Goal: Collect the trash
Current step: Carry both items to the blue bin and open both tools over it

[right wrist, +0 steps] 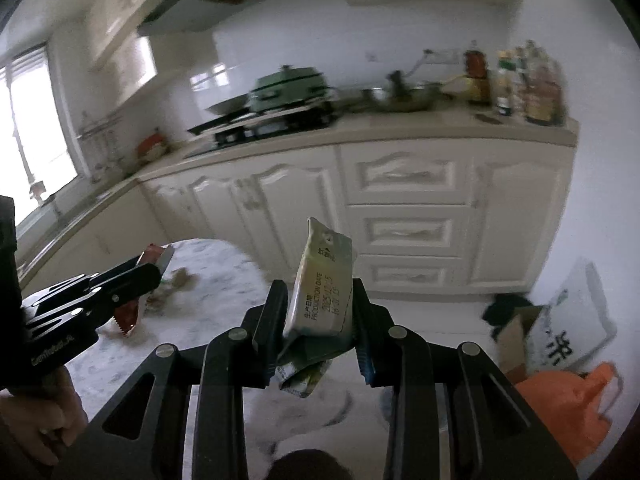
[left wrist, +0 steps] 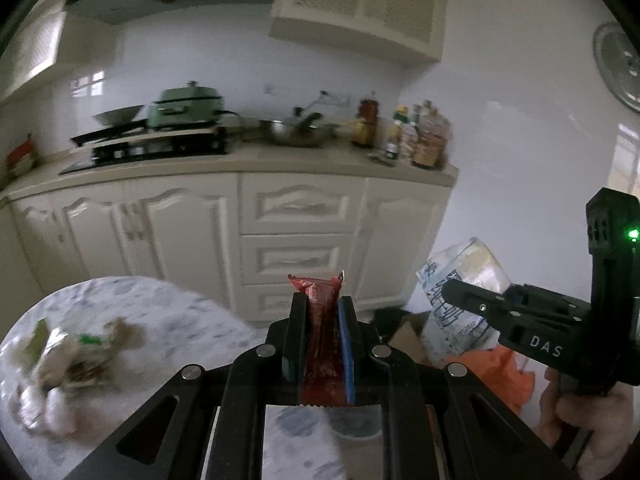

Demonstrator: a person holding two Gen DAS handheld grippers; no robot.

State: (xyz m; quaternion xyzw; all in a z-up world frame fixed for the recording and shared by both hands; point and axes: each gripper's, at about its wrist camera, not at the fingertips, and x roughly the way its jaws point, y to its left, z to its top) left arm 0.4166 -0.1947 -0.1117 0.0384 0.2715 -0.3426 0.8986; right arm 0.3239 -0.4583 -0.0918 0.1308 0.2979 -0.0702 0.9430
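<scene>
Clearly both hands are loaded: the left hand-held gripper (left wrist: 323, 312) is clenched flat on a crinkled red foil snack wrapper (left wrist: 320, 320), which stands upright between its jaws with the serrated top edge poking out past the tips; the right hand-held gripper (right wrist: 320, 300) grasps a pale green-and-silver plastic packet printed with a production date (right wrist: 320, 280), pinched by its sides so that most of it juts up beyond the tips and a crumpled tail hangs below. Gripping each piece across its thin body probably keeps the light film from slipping while it is carried; judging by the orange plastic bag (right wrist: 568, 404) on the floor below and to the right of the right hand-held gripper, that is likely where the trash is meant to go.

Beneath both hand-held grippers lies a round white marble-patterned surface (left wrist: 168, 312); to the left of the left one, more crumpled wrappers and tissue (left wrist: 68, 360) wait on it, blurred, so the collecting looks unfinished. Ahead of the tips stands a run of cream kitchen cabinets (left wrist: 296, 224) under a countertop bearing a green lidded pot (left wrist: 188, 106), pans and a cluster of sauce bottles (left wrist: 416, 136); a cardboard box and a white printed bag (right wrist: 568, 320) sit on the floor near the orange one.
</scene>
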